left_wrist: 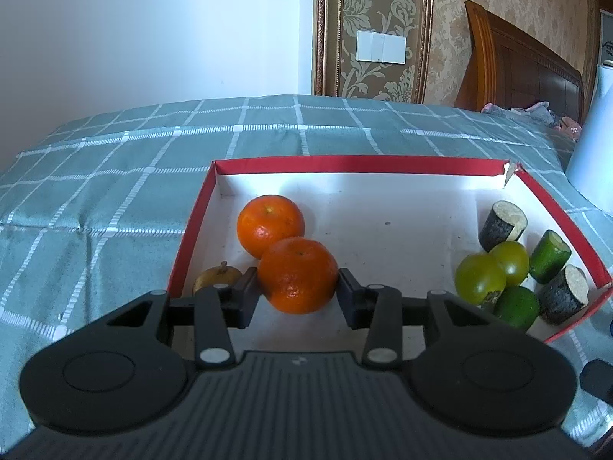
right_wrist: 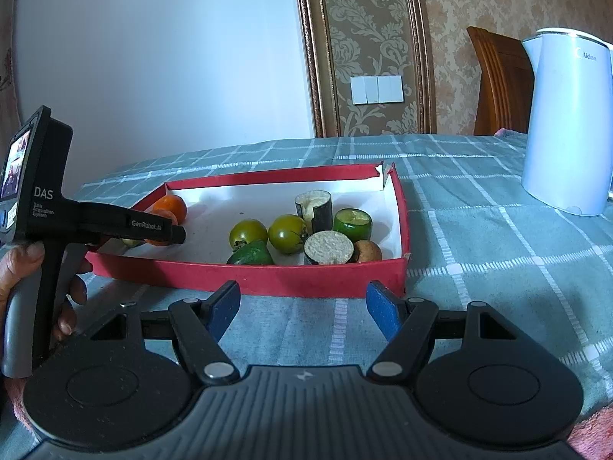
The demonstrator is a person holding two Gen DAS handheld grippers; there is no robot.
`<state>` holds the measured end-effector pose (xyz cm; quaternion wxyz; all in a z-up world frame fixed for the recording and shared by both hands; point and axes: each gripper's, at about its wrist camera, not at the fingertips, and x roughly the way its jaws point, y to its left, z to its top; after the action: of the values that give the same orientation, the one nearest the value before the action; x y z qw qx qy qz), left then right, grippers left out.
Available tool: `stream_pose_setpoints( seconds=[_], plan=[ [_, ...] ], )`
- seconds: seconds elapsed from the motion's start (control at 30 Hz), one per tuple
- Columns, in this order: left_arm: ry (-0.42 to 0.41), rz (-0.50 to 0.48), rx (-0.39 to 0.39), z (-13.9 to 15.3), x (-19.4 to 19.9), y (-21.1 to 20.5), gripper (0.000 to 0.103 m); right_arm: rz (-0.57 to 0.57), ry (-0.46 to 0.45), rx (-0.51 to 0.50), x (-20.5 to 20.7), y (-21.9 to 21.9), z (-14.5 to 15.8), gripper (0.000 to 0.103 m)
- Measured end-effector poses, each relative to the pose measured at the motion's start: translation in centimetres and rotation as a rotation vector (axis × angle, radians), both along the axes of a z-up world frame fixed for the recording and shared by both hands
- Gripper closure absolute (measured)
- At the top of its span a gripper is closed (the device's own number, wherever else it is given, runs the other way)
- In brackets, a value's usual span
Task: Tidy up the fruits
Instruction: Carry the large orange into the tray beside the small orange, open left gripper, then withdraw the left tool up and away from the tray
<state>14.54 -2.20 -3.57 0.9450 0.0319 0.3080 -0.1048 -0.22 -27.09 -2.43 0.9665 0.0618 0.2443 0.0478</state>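
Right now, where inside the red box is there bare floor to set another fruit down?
The middle of the red box is bare, between the two oranges at one end and the green tomatoes at the other. That tomato end is crowded with cut vegetable pieces. The left gripper is closed around the near orange.

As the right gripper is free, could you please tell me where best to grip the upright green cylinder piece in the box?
Grip the green cylinder piece across its round sides from above: it stands upright, cut face up, with a dark piece crowding its front.
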Motion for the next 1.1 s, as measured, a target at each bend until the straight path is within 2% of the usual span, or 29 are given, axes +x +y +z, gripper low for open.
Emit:
stream_pose_setpoints(
  seconds=[0.1,0.23,0.47,0.53,0.73,0.87,1.1],
  plan=[
    [0.000,-0.001,0.003,0.0,-0.1,-0.1,0.063,-0.001,0.001,0.002,0.1,-0.1,0.0,0.031],
    [0.003,-0.009,0.005,0.0,-0.2,-0.1,0.047,0.000,0.003,0.001,0.1,-0.1,0.0,0.031],
    [0.007,-0.021,0.012,0.2,-1.0,-0.4,0.039,-0.001,0.009,0.004,0.2,-0.1,-0.1,0.031],
    [0.007,-0.025,0.000,0.5,-1.4,-0.4,0.031,-0.001,0.010,0.005,0.3,-0.2,-0.1,0.030],
    [-0.036,-0.012,0.025,1.2,-3.1,-0.6,0.020,-0.002,0.020,0.010,0.4,-0.2,-0.2,0.030],
    [-0.062,0.012,0.025,1.8,-3.9,-0.1,0.017,-0.011,0.027,0.020,0.6,-0.4,-0.3,0.026],
    [-0.113,0.081,0.017,3.1,-5.3,1.7,0.016,-0.017,0.028,0.024,0.6,-0.4,-0.4,0.026]
  ],
)
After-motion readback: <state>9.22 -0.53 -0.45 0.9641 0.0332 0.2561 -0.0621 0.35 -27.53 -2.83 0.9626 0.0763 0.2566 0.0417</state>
